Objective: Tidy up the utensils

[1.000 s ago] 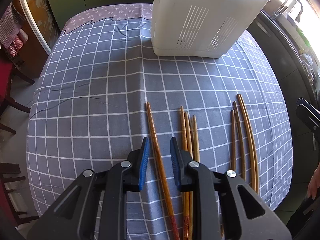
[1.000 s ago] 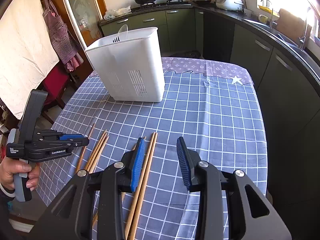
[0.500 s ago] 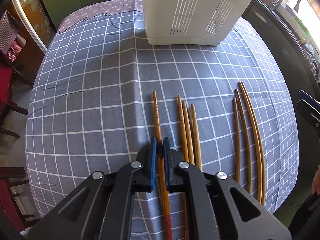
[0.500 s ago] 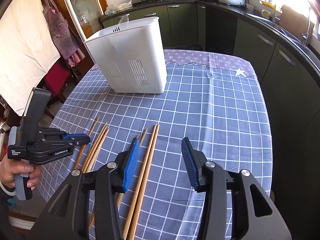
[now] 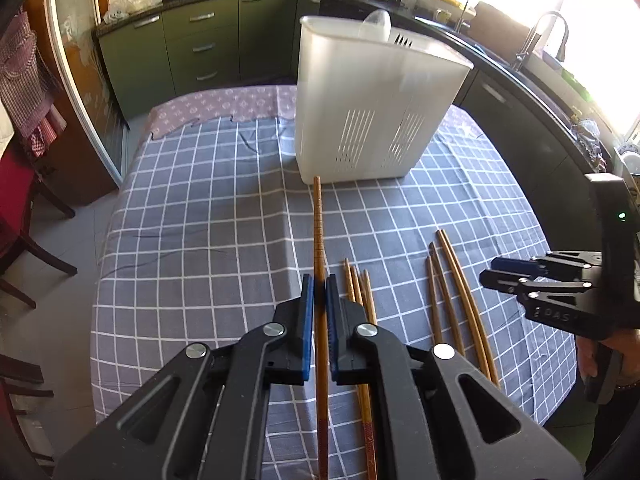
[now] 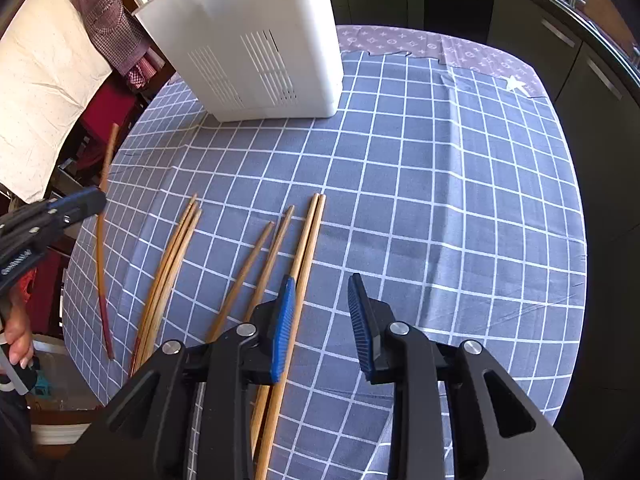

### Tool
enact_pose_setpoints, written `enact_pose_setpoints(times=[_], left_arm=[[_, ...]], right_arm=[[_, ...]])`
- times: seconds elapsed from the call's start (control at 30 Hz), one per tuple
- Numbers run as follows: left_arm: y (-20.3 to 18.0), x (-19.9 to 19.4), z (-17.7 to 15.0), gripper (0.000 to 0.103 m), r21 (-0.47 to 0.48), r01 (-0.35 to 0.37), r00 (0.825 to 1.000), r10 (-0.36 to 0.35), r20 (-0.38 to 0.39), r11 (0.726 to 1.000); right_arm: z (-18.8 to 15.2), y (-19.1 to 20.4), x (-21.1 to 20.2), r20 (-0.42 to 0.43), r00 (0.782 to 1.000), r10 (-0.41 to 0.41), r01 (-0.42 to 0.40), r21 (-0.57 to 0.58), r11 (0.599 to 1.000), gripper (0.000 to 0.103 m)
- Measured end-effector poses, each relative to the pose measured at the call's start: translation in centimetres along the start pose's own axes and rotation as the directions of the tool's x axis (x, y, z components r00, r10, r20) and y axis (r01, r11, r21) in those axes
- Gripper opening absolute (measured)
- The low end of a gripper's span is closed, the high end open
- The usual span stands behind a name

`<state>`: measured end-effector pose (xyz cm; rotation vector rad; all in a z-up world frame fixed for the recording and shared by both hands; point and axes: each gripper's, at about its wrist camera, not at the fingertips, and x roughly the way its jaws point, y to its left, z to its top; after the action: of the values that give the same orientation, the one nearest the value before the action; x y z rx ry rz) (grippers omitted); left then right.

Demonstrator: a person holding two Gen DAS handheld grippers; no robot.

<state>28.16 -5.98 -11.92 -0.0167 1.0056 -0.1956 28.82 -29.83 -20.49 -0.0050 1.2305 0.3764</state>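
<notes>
The left gripper [image 5: 316, 292] is clamped on a single dark chopstick [image 5: 318, 232], its blue pads pressed flat against the shaft partway along. That leaves the long front end pointing toward 12 o'clock at the white slotted utensil holder [image 5: 372, 108], and the red-tipped end trailing back toward 6 o'clock. In the right wrist view this same stick hangs clear of the checked tablecloth [image 6: 440, 200] at about 9 o'clock, so the grip seems meant to carry it off to the holder.

To its right, a tight bundle of pale chopsticks [image 6: 172, 264] lies on the cloth, all running roughly from 7 to 1 o'clock. Two looser chopsticks [image 6: 256, 256] lie beside them, then a touching pair [image 6: 310, 240] just to the right again. Lying parallel, with gaps between the groups, they leave a jaw room on either side.

The right gripper [image 6: 322, 312] is low over the cloth at 6 o'clock, its jaws apart and closing. Nothing lies between them: the touching pair runs just outside the left pad, so the gripper appears offset to the right of its likely target.

Writing: the left tool's body, seen at 9 o'clock from the right wrist, carries small white lettering too blurred to read. The right tool's side, at 3 o'clock in the left wrist view, shows what looks like "DAS".
</notes>
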Motion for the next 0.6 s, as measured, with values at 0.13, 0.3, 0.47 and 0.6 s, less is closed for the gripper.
enact_pose_setpoints(times=[0.13,0.3,0.47,0.6], left_arm=[[0.0,-2.1,0.0,0.006,0.009,-0.001,0.997,0.001,0.079,1.000],[-0.2,-3.5,0.0,0.006,0.026,-0.007,0.991,0.003,0.137,1.000],[-0.2,-4.1,-0.1,0.006,0.032,-0.006,0.987,0.001,0.159,0.999],[-0.5,-3.9,-0.3,0.006,0.038,0.000,0.988,-0.006,0.153,0.999]], right_arm=[[0.4,0.2,0.9,-0.022,1.000,-0.018,0.018,-0.002,1.000,0.021],[0.6,0.4,1.6,-0.040,0.999,-0.024,0.024,-0.001,1.000,0.020],[0.9,1.3,1.8,-0.045,0.998,-0.043,0.042,-0.022,0.999,0.020],[1.1,2.1,1.8,-0.049,0.996,-0.081,0.078,-0.048,0.996,0.018]])
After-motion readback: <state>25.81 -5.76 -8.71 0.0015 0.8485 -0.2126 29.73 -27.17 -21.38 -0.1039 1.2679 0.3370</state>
